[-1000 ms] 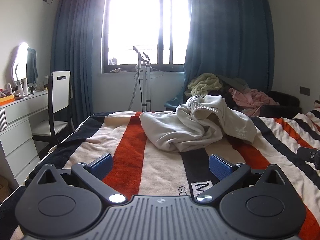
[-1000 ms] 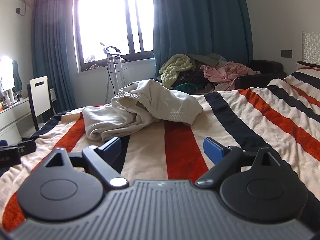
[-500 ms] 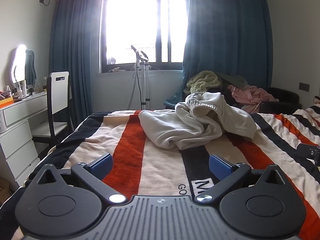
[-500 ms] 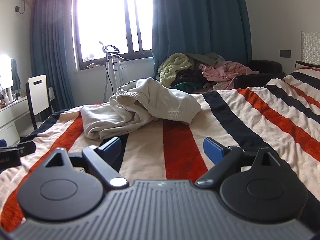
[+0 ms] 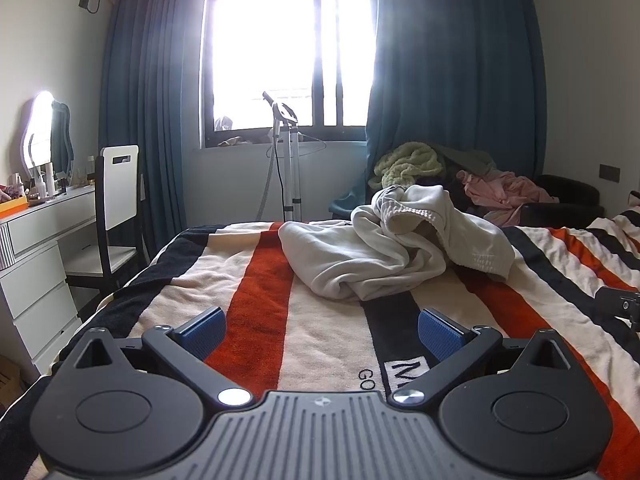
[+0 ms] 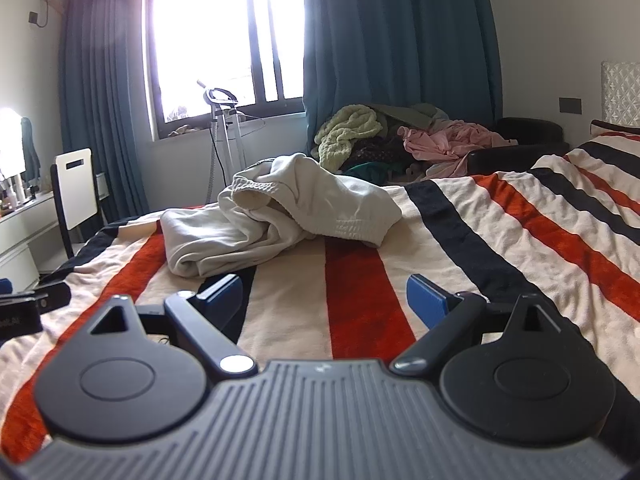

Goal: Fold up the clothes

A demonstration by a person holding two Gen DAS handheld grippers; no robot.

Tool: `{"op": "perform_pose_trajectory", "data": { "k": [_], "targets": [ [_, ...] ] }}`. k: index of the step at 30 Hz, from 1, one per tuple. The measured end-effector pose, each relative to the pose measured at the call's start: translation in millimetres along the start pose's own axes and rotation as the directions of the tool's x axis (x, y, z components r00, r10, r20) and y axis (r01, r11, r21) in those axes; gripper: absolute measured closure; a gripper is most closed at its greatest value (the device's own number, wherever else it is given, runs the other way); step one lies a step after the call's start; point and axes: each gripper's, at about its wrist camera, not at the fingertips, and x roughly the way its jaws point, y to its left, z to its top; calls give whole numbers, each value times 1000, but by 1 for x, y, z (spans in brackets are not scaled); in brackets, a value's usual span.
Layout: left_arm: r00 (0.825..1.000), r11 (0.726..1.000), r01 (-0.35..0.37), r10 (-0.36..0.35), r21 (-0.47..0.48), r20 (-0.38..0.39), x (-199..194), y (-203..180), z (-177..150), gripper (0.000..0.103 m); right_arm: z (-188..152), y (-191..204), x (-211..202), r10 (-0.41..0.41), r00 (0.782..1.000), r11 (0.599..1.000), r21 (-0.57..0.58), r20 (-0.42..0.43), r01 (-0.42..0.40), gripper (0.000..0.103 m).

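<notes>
A crumpled cream garment [image 5: 384, 248] with elastic cuffs lies in a heap on the striped blanket [image 5: 256, 280] of the bed. In the right wrist view the same garment [image 6: 280, 212] sits ahead and to the left on the blanket [image 6: 460, 240]. My left gripper [image 5: 320, 334] hovers low over the blanket, short of the heap, open with nothing between its blue pads [image 5: 202, 330]. My right gripper [image 6: 324, 298] is likewise open and empty, a little short of the garment. Each gripper shows at the edge of the other's view.
A pile of green, pink and dark clothes [image 6: 400, 136] rests on a dark seat beyond the bed. A garment steamer stand [image 5: 286, 160] is by the window. A white chair [image 5: 116, 200] and dresser [image 5: 36, 256] stand left of the bed.
Both views have shifted slightly, and the garment sits a little higher and closer in frame. Both grippers stay open. The garment itself has not moved.
</notes>
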Motion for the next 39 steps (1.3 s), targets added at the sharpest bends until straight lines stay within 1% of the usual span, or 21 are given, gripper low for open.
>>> {"op": "perform_pose_trajectory", "data": {
  "k": [5,10,11,15,18,22,27,29,31,36,39],
  "targets": [
    [1000,1000,0,0,1,-2,0,0,0,0,1,1,0,-9,1000,1000,-4,13,9,12],
    [1000,1000,-4,4,5,-1,2,-1,0,0,2,-8,0,-72,997,997,45,37,70,12],
    [1000,1000,-5,5,5,-3,2,-1,0,0,2,-9,0,-73,997,996,54,35,71,12],
    [1000,1000,-6,6,10,-12,4,-3,-2,0,2,-15,-1,-65,998,995,83,21,63,12],
    [1000,1000,-3,3,22,-11,4,-5,-3,0,3,-11,-2,-55,998,997,62,23,53,12],
    [1000,999,6,-6,34,-4,2,-7,-4,0,3,-8,-2,-20,1000,999,47,14,19,12],
    [1000,999,7,-7,40,-15,5,-9,-6,0,8,-6,-4,6,1000,999,36,22,-7,12],
    [1000,999,7,-6,44,-22,9,-10,-8,0,17,-7,-2,19,999,999,47,32,-21,12],
    [1000,999,11,-10,50,-29,13,-13,-11,0,33,-12,3,29,998,997,67,50,-32,12],
    [999,992,43,-40,122,-30,26,-27,-19,0,80,-28,20,21,993,992,123,120,-36,12],
    [997,983,60,-52,175,-50,47,-37,-23,0,88,-40,33,2,991,989,144,132,-21,12]
  ]
}}
